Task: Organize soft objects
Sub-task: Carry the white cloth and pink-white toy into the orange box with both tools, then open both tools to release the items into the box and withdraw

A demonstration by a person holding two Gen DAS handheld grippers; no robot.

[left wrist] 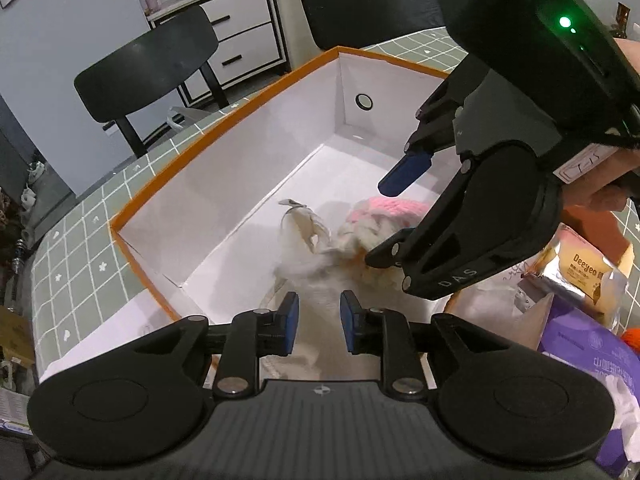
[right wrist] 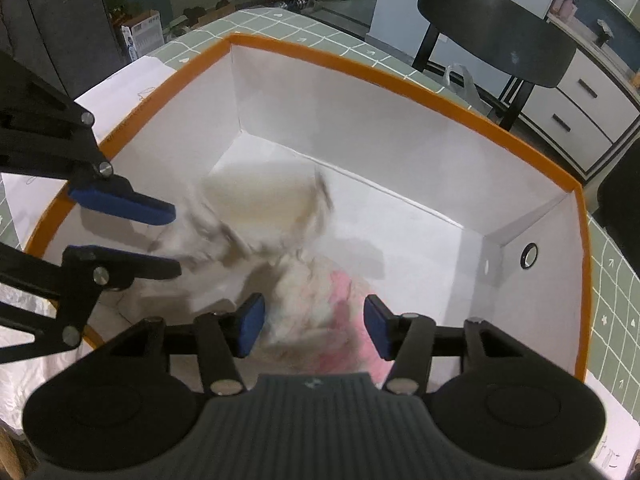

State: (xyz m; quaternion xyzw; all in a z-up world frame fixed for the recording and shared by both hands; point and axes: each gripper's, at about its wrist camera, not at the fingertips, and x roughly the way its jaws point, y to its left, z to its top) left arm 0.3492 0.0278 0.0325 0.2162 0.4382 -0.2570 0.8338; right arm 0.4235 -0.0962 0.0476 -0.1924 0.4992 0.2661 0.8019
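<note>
1. Progress: I have a cream plush toy [right wrist: 260, 208] and a pink-and-white knitted piece [left wrist: 384, 212] lying inside the orange-rimmed box [left wrist: 224, 120], at frame centre; packets [left wrist: 580, 272] at right remain outside.
2. Jaws: my left gripper [left wrist: 319, 322] and right gripper [right wrist: 315, 328] stand released above the pile, gripping nothing.
3. Materials: fuzzy, limp fabrics; smooth, rigid white cardboard walls; tiled green tabletop [left wrist: 80, 248].
</note>
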